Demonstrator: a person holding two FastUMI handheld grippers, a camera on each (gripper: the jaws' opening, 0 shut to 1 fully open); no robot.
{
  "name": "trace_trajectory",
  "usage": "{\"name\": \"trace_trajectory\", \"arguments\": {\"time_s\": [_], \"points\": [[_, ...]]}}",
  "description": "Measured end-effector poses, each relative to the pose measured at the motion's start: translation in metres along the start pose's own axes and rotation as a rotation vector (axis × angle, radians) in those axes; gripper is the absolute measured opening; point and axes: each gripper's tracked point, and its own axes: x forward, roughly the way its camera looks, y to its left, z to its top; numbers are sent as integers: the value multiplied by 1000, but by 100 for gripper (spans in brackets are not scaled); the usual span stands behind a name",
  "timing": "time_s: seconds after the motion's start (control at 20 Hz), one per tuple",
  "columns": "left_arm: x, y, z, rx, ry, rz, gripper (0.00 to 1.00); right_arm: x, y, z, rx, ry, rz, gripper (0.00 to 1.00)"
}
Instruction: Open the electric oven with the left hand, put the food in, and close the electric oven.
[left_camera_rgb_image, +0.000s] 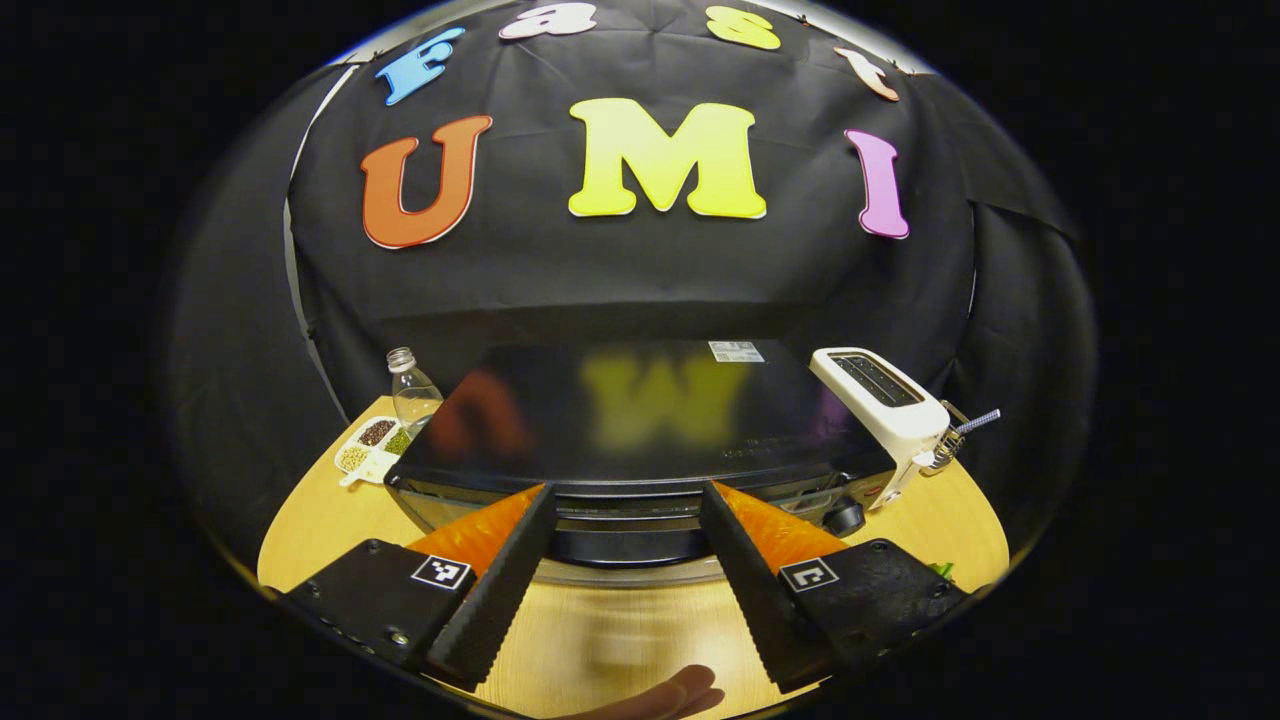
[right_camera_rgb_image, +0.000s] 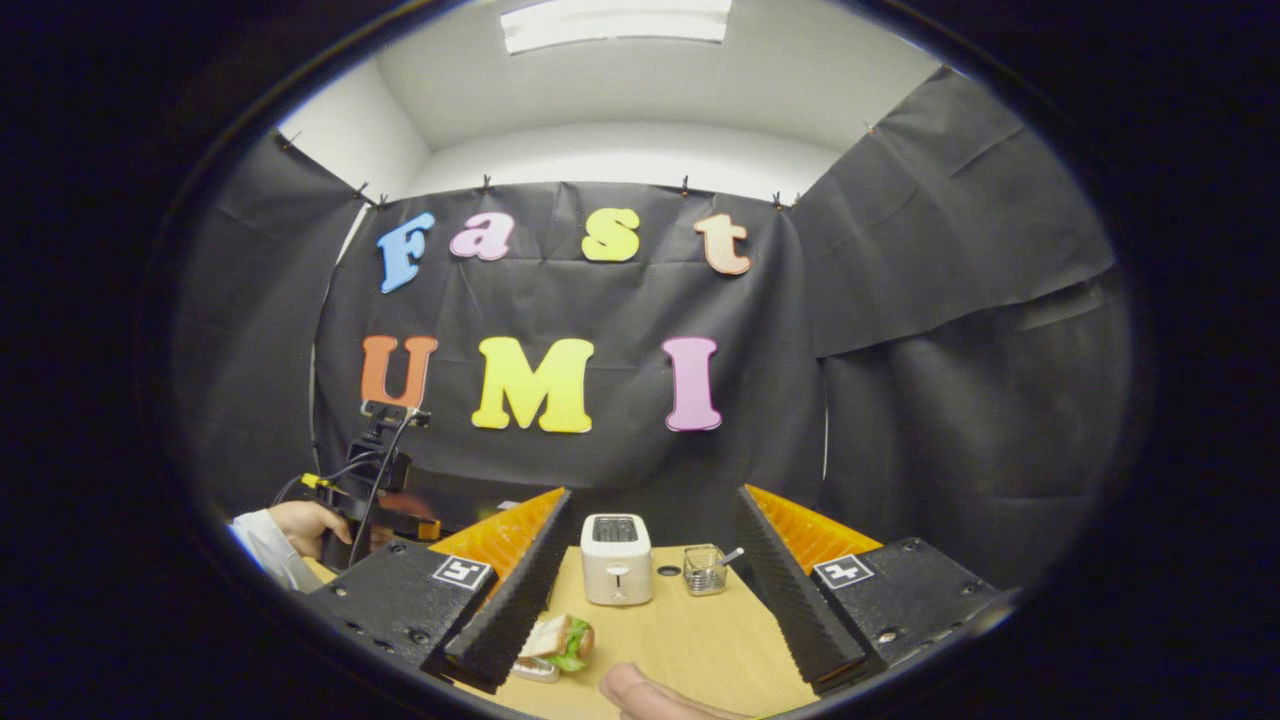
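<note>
Broadly, by descending size:

Wooden table (left_camera_rgb_image: 320, 520): carries every item below.

Electric oven (left_camera_rgb_image: 640, 420): black and glossy-topped, directly ahead of the left gripper (left_camera_rgb_image: 625, 500). That gripper's fingers are spread wide, one to each side of the oven's front upper edge, with the tips close to it (whether they touch it cannot be told). Nothing is held between them.

White toaster (left_camera_rgb_image: 885, 400): just beside the oven's right end in the left gripper view; in the right gripper view it stands upright on the table, ahead and between the right gripper's fingers.

Right gripper (right_camera_rgb_image: 650, 505): fingers wide apart, grasping nothing, held above the table.

Clear bottle (left_camera_rgb_image: 412, 392): upright at the oven's left rear corner.

Divided white dish (left_camera_rgb_image: 368, 447): holds grains or seeds, in front of the bottle.

Sandwich (right_camera_rgb_image: 560, 640) (the food): lies on the table near the right gripper's left finger, well short of the toaster.

Small wire basket (right_camera_rgb_image: 705, 570): just right of the toaster.
</note>
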Motion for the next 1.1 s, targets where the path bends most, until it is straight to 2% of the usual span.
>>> {"name": "trace_trajectory", "arguments": {"time_s": [0.55, 0.6, 0.65, 1.1], "points": [[-40, -3, -39, -2, -80, 3, 96, -19, 0, -1, 12, 7, -13, 100], [-44, -3, -44, -2, -82, 4, 96, -20, 0, -1, 11, 7, -14, 94], [-48, -3, -49, -2, -86, 4, 96, -22, 1, -1, 7, 8, -15, 100], [-70, -7, -107, 5, -79, 5, 96, -32, 8, -4, -15, 23, -16, 100]]}}
